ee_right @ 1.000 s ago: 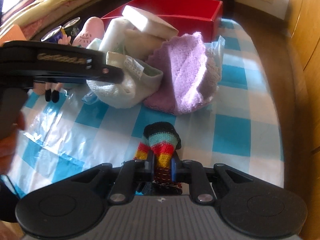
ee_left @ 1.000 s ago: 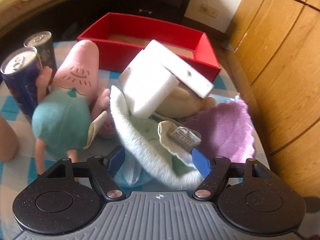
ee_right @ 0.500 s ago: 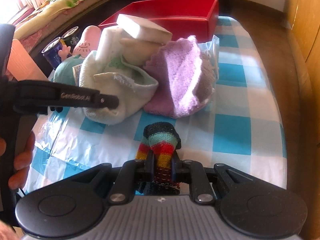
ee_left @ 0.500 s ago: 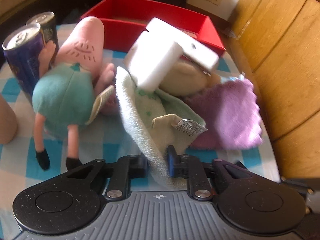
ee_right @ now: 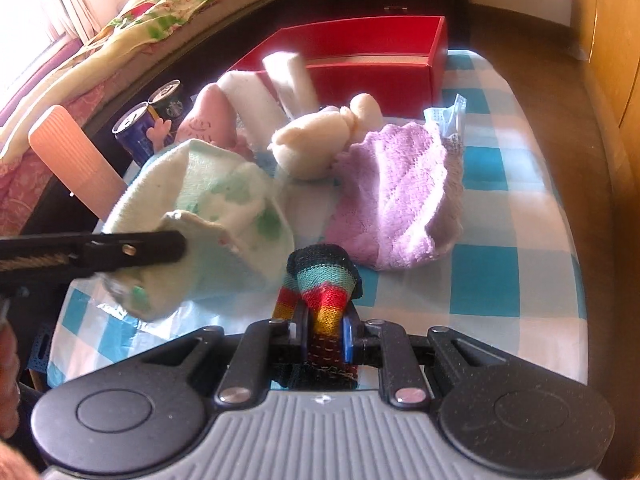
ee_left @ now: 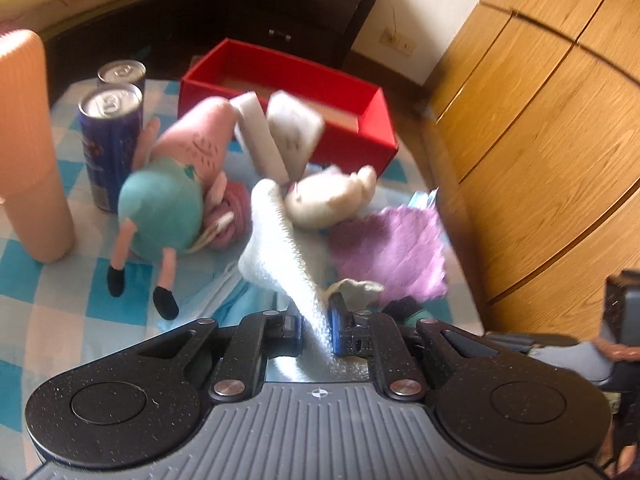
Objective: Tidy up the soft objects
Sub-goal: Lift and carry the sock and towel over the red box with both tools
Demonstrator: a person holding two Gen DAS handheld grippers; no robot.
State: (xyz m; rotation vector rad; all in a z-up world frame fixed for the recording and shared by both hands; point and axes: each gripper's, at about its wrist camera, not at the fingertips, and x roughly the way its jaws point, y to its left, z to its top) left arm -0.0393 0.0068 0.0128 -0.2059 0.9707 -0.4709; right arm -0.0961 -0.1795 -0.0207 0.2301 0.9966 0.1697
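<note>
My left gripper (ee_left: 316,326) is shut on a pale green towel (ee_left: 280,256) and lifts it off the pile; the towel also shows in the right wrist view (ee_right: 216,216) hanging from the left gripper's finger (ee_right: 132,250). My right gripper (ee_right: 325,330) is shut on a rainbow-striped knit sock (ee_right: 320,284). A cream plush (ee_left: 324,200), a purple cloth (ee_left: 392,256), a pink-and-teal plush doll (ee_left: 168,196) and two white sponge blocks (ee_left: 280,132), blurred and tumbling, lie on the checked table. A red box (ee_left: 352,120) stands behind them.
Two drink cans (ee_left: 112,128) and a ribbed peach tumbler (ee_left: 28,148) stand at the left. A wooden wardrobe (ee_left: 540,120) runs along the right. A dark drawer unit (ee_left: 296,12) and a bed are behind the table.
My left gripper closed on the green towel and pulled it up and back. The sponge blocks slid off it and the cream plush is uncovered. The right gripper kept the sock.
</note>
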